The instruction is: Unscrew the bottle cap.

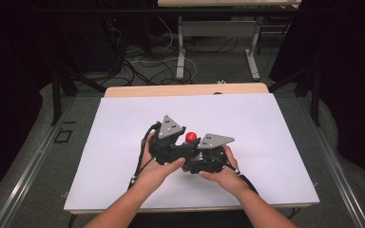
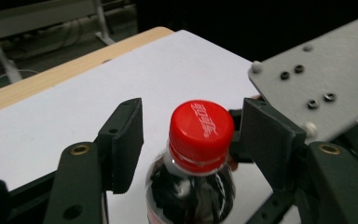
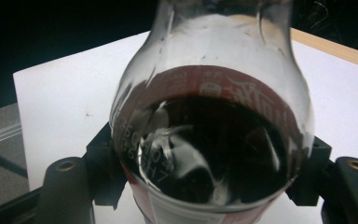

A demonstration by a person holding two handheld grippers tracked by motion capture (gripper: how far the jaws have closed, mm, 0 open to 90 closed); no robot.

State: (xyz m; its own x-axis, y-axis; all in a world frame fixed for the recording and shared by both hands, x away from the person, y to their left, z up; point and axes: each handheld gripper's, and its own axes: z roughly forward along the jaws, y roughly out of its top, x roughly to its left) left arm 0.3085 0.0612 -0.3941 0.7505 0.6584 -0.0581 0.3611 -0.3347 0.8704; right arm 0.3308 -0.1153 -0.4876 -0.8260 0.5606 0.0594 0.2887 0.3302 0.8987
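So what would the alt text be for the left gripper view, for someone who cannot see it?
A cola bottle with a red cap stands between the two black jaws of the left tool, which sit apart from the cap on either side. Behind lies a white table top with a wooden edge.

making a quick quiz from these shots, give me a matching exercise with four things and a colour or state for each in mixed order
Things:
1. bottle cap
2. left gripper
3. right gripper
4. sheet on the table

Colour or state:
A. clamped on the body of the cola bottle
B. white
C. red, with white lettering
D. jaws apart on either side of the cap, not touching it

Pairs: 1-C, 2-D, 3-A, 4-B
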